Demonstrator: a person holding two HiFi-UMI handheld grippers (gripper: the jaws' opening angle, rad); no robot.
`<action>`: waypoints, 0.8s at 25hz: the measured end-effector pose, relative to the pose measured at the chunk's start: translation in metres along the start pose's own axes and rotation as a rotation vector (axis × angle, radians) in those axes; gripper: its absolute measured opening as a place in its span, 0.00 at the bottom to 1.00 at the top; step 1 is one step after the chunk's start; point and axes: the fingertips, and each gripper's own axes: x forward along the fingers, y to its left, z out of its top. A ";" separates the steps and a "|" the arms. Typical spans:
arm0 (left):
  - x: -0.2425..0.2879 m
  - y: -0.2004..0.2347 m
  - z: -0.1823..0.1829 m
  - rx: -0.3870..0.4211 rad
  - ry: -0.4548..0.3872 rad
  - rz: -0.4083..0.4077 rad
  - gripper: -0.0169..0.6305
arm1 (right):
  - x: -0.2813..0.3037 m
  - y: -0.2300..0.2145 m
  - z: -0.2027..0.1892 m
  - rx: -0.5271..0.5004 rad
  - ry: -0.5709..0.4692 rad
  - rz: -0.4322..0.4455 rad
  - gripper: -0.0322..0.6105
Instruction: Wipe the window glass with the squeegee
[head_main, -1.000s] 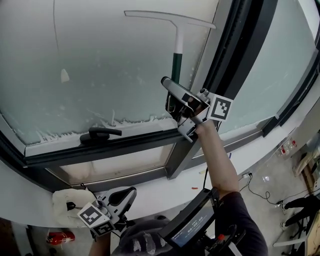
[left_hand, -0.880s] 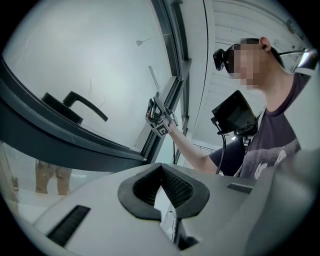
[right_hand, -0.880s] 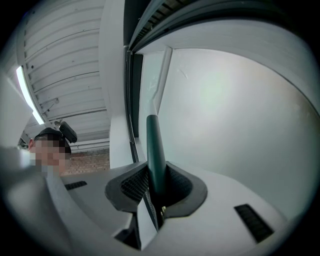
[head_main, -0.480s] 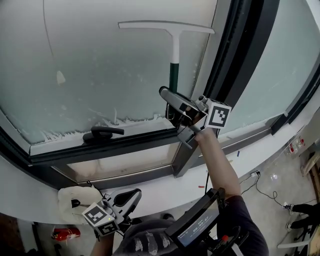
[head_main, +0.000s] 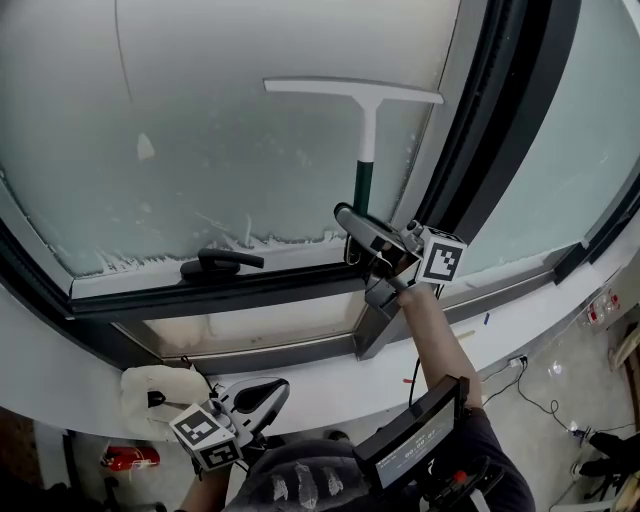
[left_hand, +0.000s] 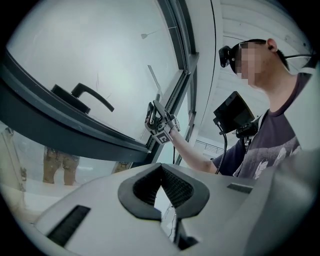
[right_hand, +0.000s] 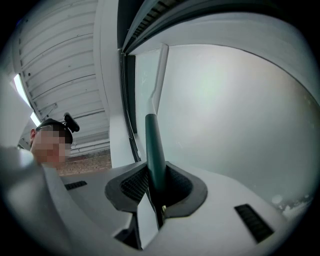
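The squeegee (head_main: 364, 130) stands upright against the window glass (head_main: 220, 120), its white blade on top and its dark green handle (right_hand: 154, 150) below. My right gripper (head_main: 368, 240) is shut on that handle, just above the lower window frame; the handle runs up from between its jaws (right_hand: 156, 187). The left gripper view catches the right gripper (left_hand: 160, 124) from below. My left gripper (head_main: 255, 398) hangs low by the sill, far from the glass, shut (left_hand: 162, 185) with nothing seen between its jaws.
A black window handle (head_main: 218, 263) sits on the lower frame left of the squeegee. Soapy residue (head_main: 170, 258) lines the bottom of the pane. A dark mullion (head_main: 490, 130) runs right of the blade. A white cloth-like lump (head_main: 155, 392) lies beside my left gripper.
The right gripper has drawn the squeegee down the glass, so the blade now sits lower on the pane. The left gripper stays low by the sill.
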 end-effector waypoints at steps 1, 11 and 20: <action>0.001 0.000 -0.001 -0.005 -0.001 -0.001 0.03 | -0.001 -0.001 -0.003 0.003 -0.002 0.000 0.17; 0.004 -0.009 -0.005 -0.029 0.001 0.006 0.04 | -0.012 -0.010 -0.028 0.051 -0.008 0.002 0.17; 0.015 -0.020 -0.011 -0.013 0.009 0.030 0.03 | -0.025 -0.015 -0.050 0.105 0.001 0.015 0.17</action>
